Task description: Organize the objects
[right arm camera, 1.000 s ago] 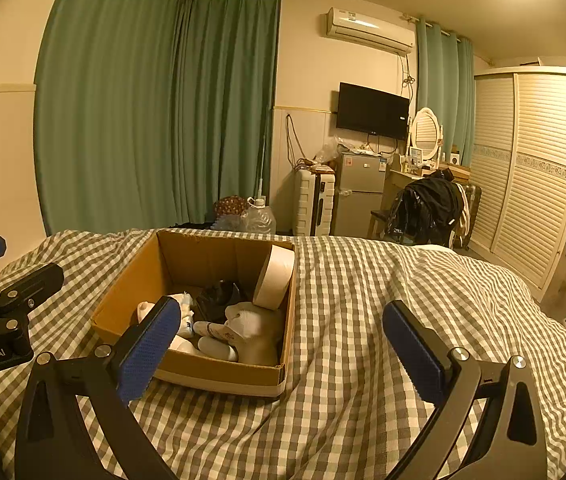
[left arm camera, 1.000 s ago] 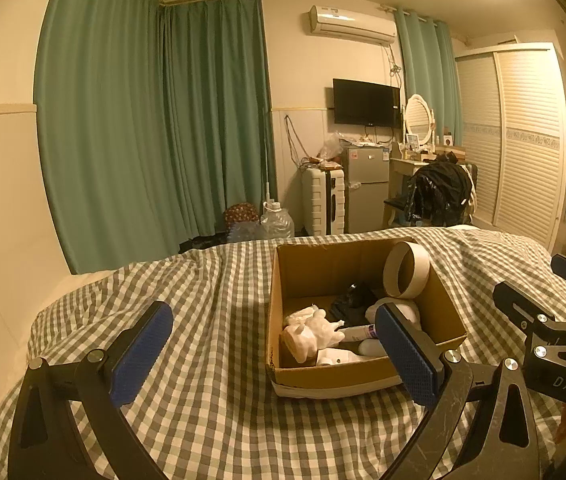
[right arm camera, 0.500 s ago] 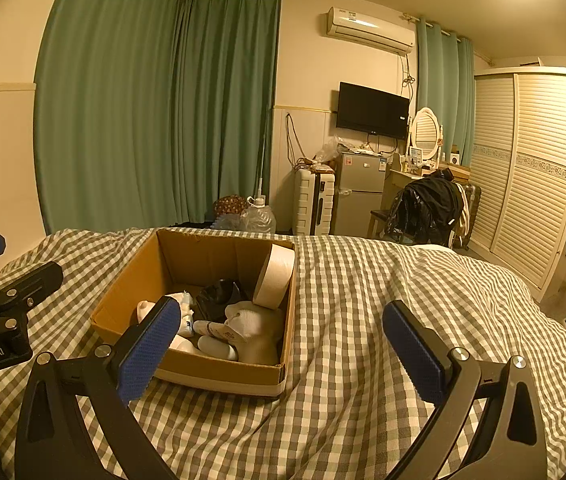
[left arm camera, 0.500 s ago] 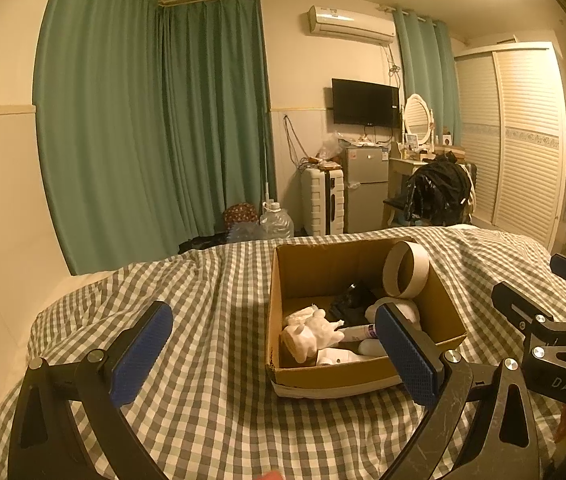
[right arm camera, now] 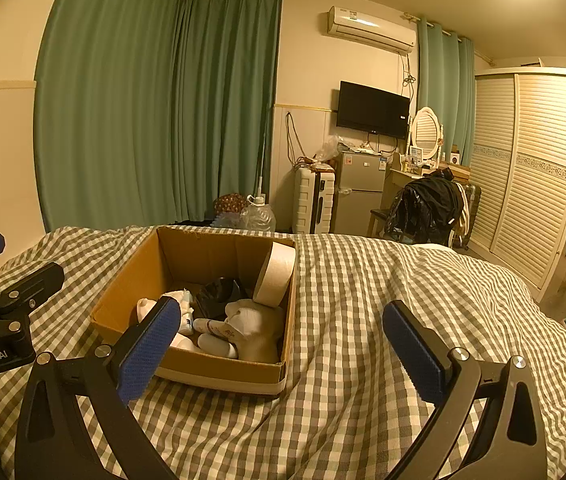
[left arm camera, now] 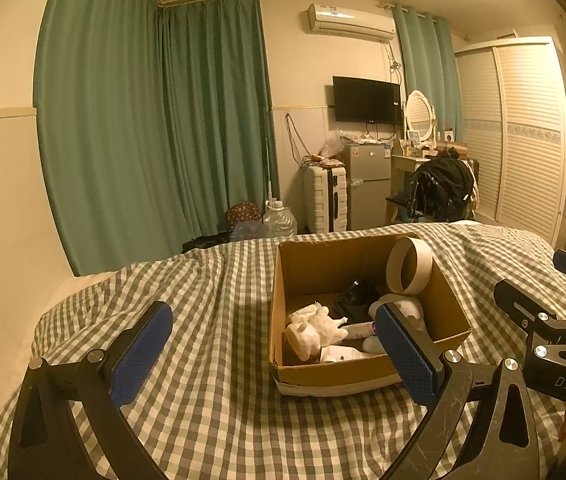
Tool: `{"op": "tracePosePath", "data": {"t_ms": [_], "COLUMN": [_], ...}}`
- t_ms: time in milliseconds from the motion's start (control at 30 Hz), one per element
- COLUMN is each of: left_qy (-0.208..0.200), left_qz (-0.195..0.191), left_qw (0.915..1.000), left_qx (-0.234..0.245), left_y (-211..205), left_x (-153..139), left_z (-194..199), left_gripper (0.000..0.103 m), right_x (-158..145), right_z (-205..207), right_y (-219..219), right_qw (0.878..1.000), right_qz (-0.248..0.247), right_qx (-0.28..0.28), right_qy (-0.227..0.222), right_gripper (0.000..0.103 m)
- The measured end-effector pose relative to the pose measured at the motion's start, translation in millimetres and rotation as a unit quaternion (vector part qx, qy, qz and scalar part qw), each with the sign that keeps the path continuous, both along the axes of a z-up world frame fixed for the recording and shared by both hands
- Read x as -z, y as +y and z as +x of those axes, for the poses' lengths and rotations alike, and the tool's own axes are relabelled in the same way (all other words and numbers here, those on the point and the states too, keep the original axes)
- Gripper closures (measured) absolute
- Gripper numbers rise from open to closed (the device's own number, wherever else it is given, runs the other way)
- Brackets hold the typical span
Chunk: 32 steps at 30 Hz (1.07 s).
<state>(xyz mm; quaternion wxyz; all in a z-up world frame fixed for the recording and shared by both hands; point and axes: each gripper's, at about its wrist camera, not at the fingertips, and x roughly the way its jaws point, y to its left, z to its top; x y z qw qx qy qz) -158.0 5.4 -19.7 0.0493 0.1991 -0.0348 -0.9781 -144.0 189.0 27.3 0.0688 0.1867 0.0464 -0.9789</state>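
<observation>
An open cardboard box [left arm camera: 311,264] [right arm camera: 139,276] sits on the checked bed cover. Inside it are a wide tape roll [left arm camera: 409,271] [right arm camera: 275,276] leaning on the right wall, a black item [left arm camera: 357,296] [right arm camera: 219,294], white crumpled pieces [left arm camera: 315,326] [right arm camera: 181,300], a white sock-like bundle [right arm camera: 249,320] and small white tubes [right arm camera: 215,342]. My left gripper [left arm camera: 271,352] is open and empty, hovering in front of the box. My right gripper [right arm camera: 283,348] is open and empty, to the right of the box front. Each gripper shows at the edge of the other's view.
The bed [left arm camera: 211,408] [right arm camera: 383,292] with a grey-white checked cover fills the foreground. Beyond it are green curtains [left arm camera: 155,120], a white suitcase [left arm camera: 325,196], a small fridge [left arm camera: 367,184], a chair with black clothes [left arm camera: 439,192] and a wardrobe [left arm camera: 523,136].
</observation>
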Motion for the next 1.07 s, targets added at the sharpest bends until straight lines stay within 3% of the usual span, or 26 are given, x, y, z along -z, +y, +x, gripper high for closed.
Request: {"op": "tracePosePath", "data": {"t_ms": [1067], "left_qy": [-0.002], "left_qz": [0.002], "left_qw": [1.0000], "left_qx": [0.000], "left_y": [-3.0], "left_x": [2.2], "left_z": [-0.6], "left_gripper": [0.000], "right_x": [7.1], "right_z": [2.4], "right_y": [0.7], "right_qw": [1.000], "right_qz": [0.002], "right_qx": [0.000], "right_qy": [-0.005], "right_gripper": [0.002]}}
